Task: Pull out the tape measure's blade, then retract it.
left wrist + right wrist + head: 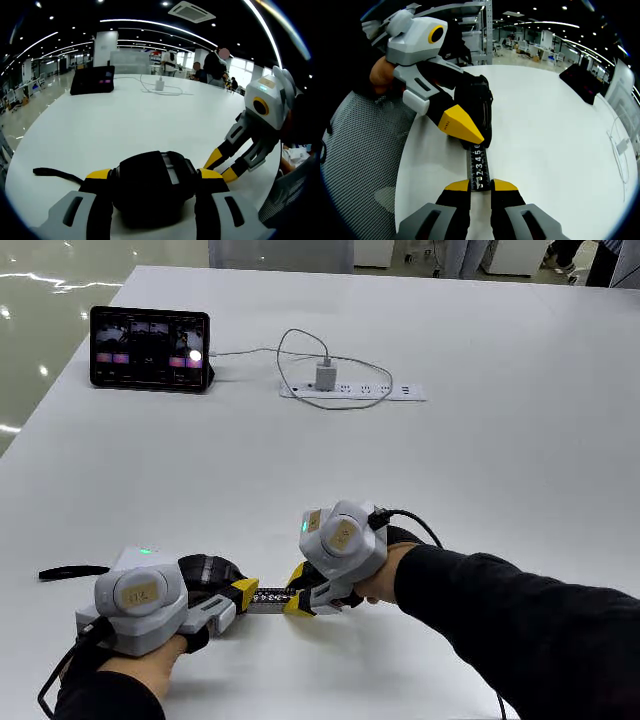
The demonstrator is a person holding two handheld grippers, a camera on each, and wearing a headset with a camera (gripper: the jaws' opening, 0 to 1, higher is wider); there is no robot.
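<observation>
I'm working over a broad white bench [480, 440] in an open hall. A dark tablet [150, 348] and a power strip [352, 391] with a plugged-in charger sit well beyond the fingers, clear of the job.

Close in, the left gripper [228, 585] has its fingers spread wide round the black tape measure case [152, 187], one on each flank, clamping it against the bench. The right gripper [481, 186] faces it, fingers nearly closed, pinching the free end of the blade [478, 162] flat between the yellow tips.

The blade runs straight from those tips to the mouth of the case. Only a short stretch shows, so the two sets of fingers are near one another. The case's wrist strap [72, 571] trails on the bench behind the left fingers.

By my reckoning the pull is barely begun. Both grips look sound, but most of the draw is left, and the whole retraction after it.
</observation>
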